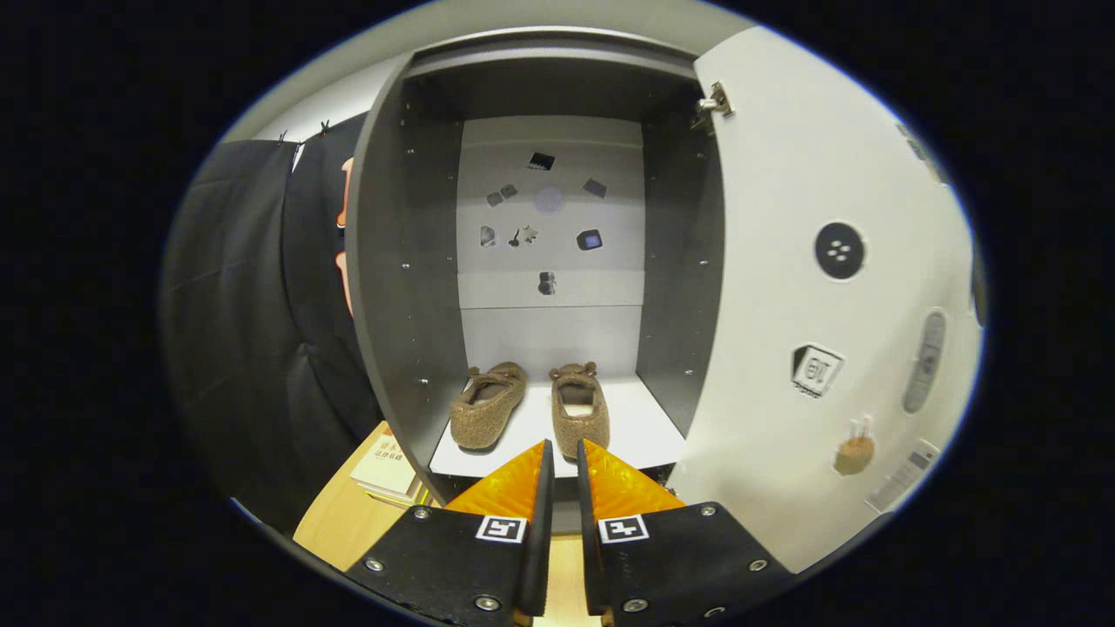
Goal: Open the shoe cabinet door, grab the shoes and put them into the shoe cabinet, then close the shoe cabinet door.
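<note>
The shoe cabinet (pixel 409 287) stands open, its white door (pixel 801 348) swung out to the right of my fingers. Two fuzzy brown slippers rest side by side on the cabinet's white floor (pixel 645 427): the left slipper (pixel 488 405) is angled outward, the right slipper (pixel 579 409) points straight back. My gripper (pixel 564 453) hovers just in front of the cabinet's front edge, fingers nearly together with a narrow gap and nothing between them. The right slipper's heel lies just beyond the fingertips.
Small stickers dot the cabinet's back wall (pixel 549 226) and the door's inner face. A book (pixel 388 466) lies on the wooden surface (pixel 340 522) left of the cabinet base. Black cloth (pixel 253 348) hangs to the left.
</note>
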`<state>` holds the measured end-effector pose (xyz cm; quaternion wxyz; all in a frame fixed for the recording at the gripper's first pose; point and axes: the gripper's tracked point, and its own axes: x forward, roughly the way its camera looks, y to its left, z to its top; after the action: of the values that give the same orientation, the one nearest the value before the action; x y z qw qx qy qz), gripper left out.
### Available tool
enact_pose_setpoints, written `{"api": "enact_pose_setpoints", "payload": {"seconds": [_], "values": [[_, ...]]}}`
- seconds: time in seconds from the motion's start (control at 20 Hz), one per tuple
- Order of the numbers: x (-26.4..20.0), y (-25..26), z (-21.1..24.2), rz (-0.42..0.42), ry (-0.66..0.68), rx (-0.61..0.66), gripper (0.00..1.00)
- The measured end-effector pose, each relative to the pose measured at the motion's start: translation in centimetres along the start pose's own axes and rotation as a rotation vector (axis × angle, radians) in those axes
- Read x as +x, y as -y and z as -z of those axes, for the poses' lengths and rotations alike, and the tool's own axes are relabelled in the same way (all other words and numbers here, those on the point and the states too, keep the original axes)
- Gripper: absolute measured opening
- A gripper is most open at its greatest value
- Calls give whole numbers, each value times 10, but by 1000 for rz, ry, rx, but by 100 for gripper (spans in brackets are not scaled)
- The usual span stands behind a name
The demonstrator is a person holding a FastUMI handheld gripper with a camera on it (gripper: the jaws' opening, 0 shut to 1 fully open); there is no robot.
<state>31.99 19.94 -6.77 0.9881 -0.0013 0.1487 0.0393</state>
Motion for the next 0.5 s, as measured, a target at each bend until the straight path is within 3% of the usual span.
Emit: {"api": "enact_pose_setpoints", "payload": {"seconds": [0.3,0.5], "values": [[-94,32,8,57,53,14,16],[-153,80,28,143,52,42,17]]}}
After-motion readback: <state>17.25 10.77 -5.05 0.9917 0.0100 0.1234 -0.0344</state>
